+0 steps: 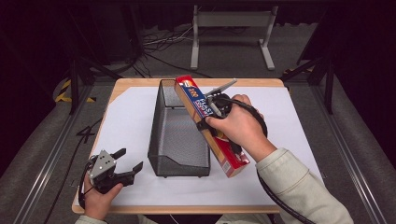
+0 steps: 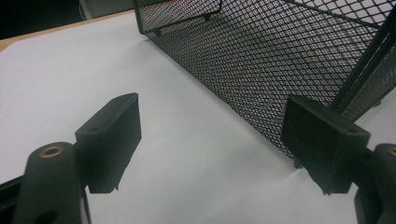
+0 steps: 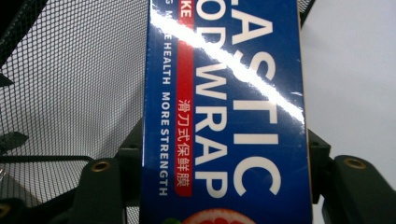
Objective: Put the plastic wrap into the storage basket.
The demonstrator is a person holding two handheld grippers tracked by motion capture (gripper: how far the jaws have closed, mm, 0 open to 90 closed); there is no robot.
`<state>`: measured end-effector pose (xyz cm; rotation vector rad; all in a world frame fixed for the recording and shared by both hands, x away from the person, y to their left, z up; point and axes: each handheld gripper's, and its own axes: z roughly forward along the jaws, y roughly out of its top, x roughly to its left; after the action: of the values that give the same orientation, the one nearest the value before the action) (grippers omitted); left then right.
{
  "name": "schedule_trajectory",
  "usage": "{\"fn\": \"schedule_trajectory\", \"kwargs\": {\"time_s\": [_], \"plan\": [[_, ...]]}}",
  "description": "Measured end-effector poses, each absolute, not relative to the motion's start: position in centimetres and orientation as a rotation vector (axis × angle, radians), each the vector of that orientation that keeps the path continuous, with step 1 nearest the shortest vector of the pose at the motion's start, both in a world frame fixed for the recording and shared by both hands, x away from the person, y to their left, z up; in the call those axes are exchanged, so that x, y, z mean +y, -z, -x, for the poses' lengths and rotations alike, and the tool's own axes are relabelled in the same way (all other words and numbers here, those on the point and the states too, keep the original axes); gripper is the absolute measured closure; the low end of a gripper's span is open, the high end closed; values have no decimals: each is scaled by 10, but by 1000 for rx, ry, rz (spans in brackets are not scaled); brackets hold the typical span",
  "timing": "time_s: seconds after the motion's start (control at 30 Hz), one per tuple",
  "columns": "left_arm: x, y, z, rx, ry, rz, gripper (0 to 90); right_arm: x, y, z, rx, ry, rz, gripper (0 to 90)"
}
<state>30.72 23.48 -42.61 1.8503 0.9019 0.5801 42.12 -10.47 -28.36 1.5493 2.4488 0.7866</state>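
One long blue-and-red plastic food wrap box [image 1: 208, 122] slants over the right rim of one black wire-mesh basket [image 1: 179, 140], clamped in the right gripper [image 1: 211, 116]. Nearer, left gripper [image 1: 130, 167] rests with jaws wide apart on white table sheet [image 1: 126, 112].

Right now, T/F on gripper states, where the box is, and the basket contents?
1. The right gripper is shut on the plastic wrap box. True.
2. The left gripper holds the mesh basket. False: its fingers are open beside the basket, holding nothing.
3. The box lies inside the basket. False: it is held tilted over the basket's right rim.
4. The basket looks empty. True.
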Motion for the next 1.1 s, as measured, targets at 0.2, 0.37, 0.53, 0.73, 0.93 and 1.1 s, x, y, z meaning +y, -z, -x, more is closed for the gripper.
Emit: {"fn": "schedule_trajectory", "kwargs": {"time_s": [0.2,0.37,0.53,0.73,0.93,1.1], "plan": [[235,426,-308,894,-578,-1851,212,-88,290,-427,2451,-762,-1532,391],[236,425,-308,894,-580,-1840,211,-78,298,-431,2440,-740,-1511,391],[236,425,-308,891,-583,-1845,211,-70,306,-436,2442,-706,-1511,391],[236,425,-307,890,-583,-1843,211,-59,318,-438,2458,-656,-1492,390],[237,425,-307,897,-578,-1837,211,-51,327,-442,2467,-616,-1500,390],[237,425,-307,893,-579,-1839,211,-46,333,-445,2472,-570,-1542,389]]}}
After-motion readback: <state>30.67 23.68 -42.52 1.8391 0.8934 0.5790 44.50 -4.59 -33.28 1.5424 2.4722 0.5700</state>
